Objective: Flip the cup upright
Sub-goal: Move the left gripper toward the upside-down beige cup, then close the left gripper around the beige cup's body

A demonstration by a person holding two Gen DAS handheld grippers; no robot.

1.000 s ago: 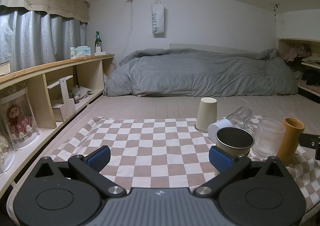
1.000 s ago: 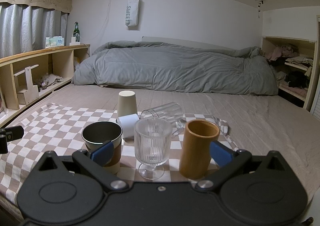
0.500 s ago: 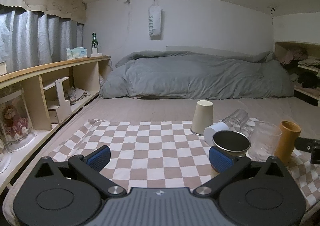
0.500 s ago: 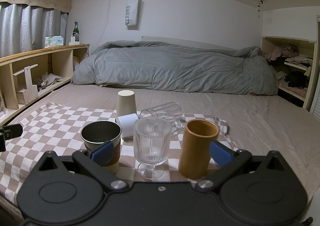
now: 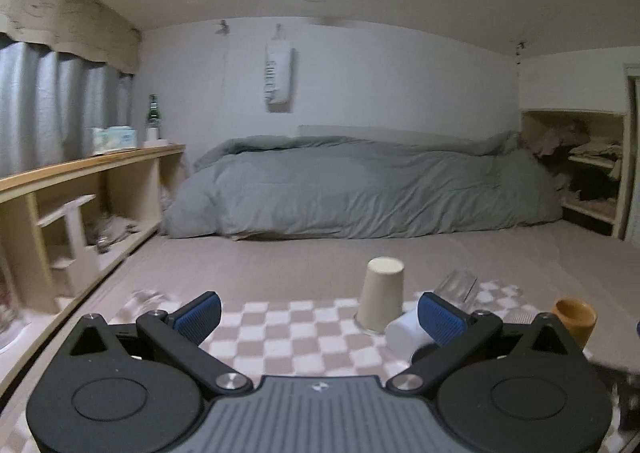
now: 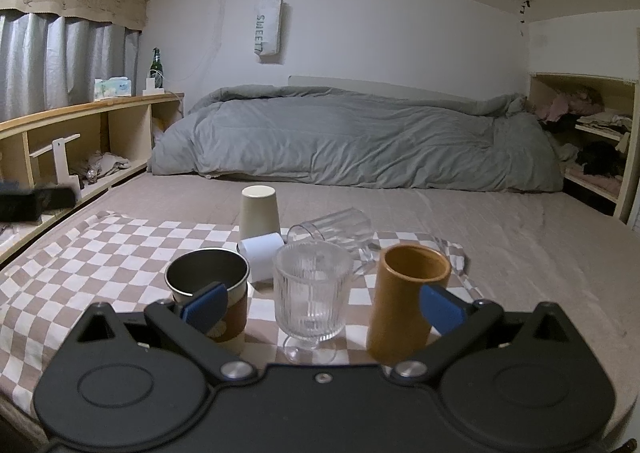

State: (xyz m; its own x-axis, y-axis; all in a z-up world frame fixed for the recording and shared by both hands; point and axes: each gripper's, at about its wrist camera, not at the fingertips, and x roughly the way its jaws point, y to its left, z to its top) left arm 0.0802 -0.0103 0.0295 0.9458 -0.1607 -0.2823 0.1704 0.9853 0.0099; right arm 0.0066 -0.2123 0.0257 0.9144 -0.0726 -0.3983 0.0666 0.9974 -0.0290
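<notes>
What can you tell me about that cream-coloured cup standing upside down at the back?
The cream cup is a plain, matte, tapered tumbler that looks like paper or plastic. It stands upside down, its closed base on top and its wider rim down on the checkered cloth, behind the other cups. A white cup lies on its side just in front; whether they touch is unclear. Neither gripper holds it.

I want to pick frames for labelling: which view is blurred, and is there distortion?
Left wrist view: motion blur smears the shelf and checkered cloth. Right wrist view: sharp, ribbed glass crisp. Both: fisheye bending, dark corners, dim even light.
</notes>
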